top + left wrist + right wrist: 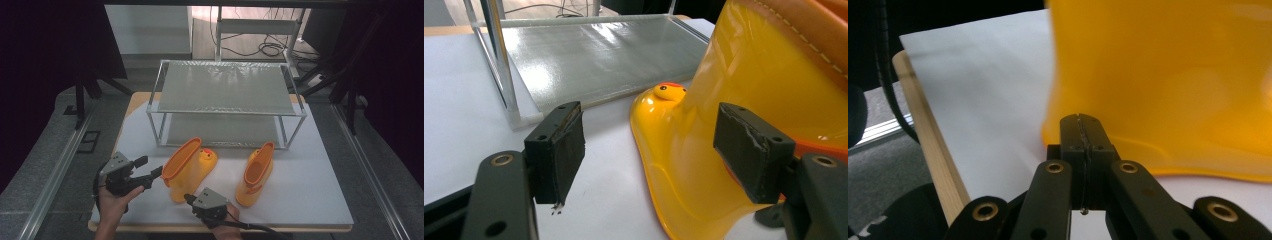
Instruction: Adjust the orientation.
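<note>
Hand-held gripper on the left [151,173] had its jaws spread, released, around the shaft of the nearer yellow boot [186,168] without pressing it; the right hand-held gripper [187,197] was clenched on nothing, its tip at that boot's sole. Two boots stood on the white surface [310,190] in front of the rack [225,95], the second boot [256,174] just to the right. Judging by this, shelving had barely begun: both tiers were bare, neither boot lifted. Counted: two boots, one two-tier rack.
</note>
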{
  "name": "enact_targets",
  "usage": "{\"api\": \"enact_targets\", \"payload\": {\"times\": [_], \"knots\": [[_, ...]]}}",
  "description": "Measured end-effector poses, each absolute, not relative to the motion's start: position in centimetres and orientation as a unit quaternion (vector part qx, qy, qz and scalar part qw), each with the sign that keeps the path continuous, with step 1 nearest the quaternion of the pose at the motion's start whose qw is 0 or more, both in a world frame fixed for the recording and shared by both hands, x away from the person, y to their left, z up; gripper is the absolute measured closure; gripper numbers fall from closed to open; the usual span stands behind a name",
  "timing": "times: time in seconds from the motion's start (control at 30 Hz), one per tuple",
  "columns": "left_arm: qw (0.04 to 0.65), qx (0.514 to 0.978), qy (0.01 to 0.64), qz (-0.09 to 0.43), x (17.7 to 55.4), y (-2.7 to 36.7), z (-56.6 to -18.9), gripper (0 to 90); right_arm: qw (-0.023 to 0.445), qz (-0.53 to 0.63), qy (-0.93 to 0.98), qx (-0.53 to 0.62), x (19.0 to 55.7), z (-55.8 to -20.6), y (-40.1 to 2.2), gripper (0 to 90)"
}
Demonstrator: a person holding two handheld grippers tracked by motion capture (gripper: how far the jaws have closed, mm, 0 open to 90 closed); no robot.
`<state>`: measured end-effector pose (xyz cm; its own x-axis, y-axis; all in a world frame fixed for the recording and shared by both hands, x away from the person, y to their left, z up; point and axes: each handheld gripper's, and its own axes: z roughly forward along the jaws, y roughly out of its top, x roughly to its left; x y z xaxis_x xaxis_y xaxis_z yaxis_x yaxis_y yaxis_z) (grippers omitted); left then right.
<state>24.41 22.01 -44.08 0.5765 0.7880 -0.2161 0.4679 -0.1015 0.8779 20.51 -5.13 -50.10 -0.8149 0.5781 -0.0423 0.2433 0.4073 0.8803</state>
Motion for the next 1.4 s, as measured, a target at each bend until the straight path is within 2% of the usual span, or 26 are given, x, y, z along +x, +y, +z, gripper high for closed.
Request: {"api": "enact_targets", "payload": {"times": [0.2,0.33,0.57,0.9,1.4], "knots": [[0.511,0.728,0.43,0.154,24.4,21.7,-44.1,28.3,0.193,0.481,0.811,0.272,20.2,-49.7,-7.4,89.5],[0.51,0.727,0.434,0.153,24.4,21.9,-44.3,28.3,0.232,0.466,0.804,0.288,19.4,-49.6,-9.3,89.5],[0.513,0.723,0.437,0.155,24.3,22.2,-44.2,28.3,0.271,0.449,0.797,0.299,17.9,-49.5,-11.7,89.6],[0.512,0.725,0.436,0.148,24.5,21.8,-44.5,28.3,0.298,0.432,0.787,0.323,17.7,-49.7,-14.2,89.6],[0.512,0.725,0.437,0.145,24.6,21.8,-44.6,28.3,0.32,0.415,0.781,0.339,18.2,-49.8,-15.3,89.6]]}}
